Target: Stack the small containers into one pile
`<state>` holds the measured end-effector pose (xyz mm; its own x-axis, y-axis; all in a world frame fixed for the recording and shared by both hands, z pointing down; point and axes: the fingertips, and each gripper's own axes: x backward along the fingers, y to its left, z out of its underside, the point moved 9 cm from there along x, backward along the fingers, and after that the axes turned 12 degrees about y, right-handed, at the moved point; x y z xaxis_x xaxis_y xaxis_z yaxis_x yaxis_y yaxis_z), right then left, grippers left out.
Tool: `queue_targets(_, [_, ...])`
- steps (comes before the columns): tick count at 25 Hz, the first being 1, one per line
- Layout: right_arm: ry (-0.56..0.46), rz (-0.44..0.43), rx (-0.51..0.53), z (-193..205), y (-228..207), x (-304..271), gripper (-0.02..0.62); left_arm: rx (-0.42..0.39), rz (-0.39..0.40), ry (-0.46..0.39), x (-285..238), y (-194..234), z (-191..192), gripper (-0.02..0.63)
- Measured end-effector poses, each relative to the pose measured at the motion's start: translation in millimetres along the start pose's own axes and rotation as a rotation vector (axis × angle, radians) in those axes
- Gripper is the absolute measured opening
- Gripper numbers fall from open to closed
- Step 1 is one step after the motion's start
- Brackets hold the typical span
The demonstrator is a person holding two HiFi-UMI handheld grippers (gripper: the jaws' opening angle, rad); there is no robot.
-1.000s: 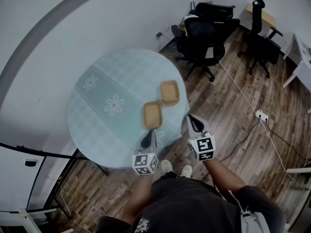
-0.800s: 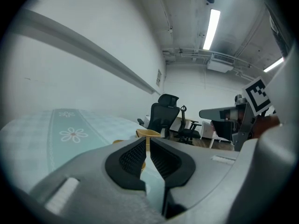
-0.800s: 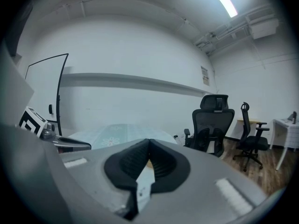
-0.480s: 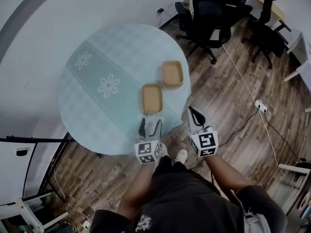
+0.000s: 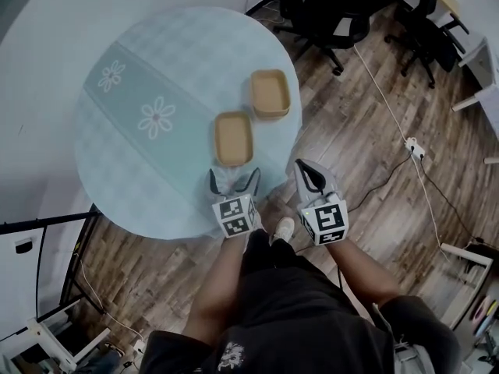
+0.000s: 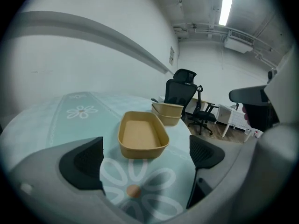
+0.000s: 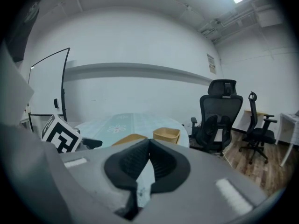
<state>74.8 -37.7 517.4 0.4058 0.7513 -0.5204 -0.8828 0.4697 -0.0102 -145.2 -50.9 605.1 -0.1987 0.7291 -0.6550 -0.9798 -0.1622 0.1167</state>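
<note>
Tan container [image 5: 233, 138] lies lengthwise toward left gripper [image 5: 234, 182].

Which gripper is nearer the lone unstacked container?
Left. Left gripper, jaws just opened and empty, sits just short of the container; right gripper, shut, hangs beyond the table edge.

We carry two pale grey plastic claws, the left gripper [image 5: 234, 180] and the right gripper [image 5: 306, 170], tipped with black ribbed pads [image 6: 84, 162]. Behind each claw sits a white cube [image 5: 235, 215] printed with black square markers. Further back we wear a dark short-sleeved shirt [image 5: 296, 310] bearing a white emblem [image 5: 228, 358]. Under the claws shows a white shoe [image 5: 284, 228].
</note>
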Motion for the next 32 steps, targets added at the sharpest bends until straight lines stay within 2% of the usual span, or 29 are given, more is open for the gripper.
queue_targets(12, [0.061, -0.006, -0.038, 25, -7, -15, 0.002, -0.021, -0.024, 0.147, -44, 3, -5, 0.561])
queue_targets(19, [0.06, -0.018, -0.047, 19, -9, -30, 0.002, -0.007, -0.036, 0.18, -58, 10, -9, 0.56])
queue_targets(32, [0.082, -0.024, -0.06, 23, -15, -35, 0.002, -0.044, -0.063, 0.188, -69, 4, -14, 0.558])
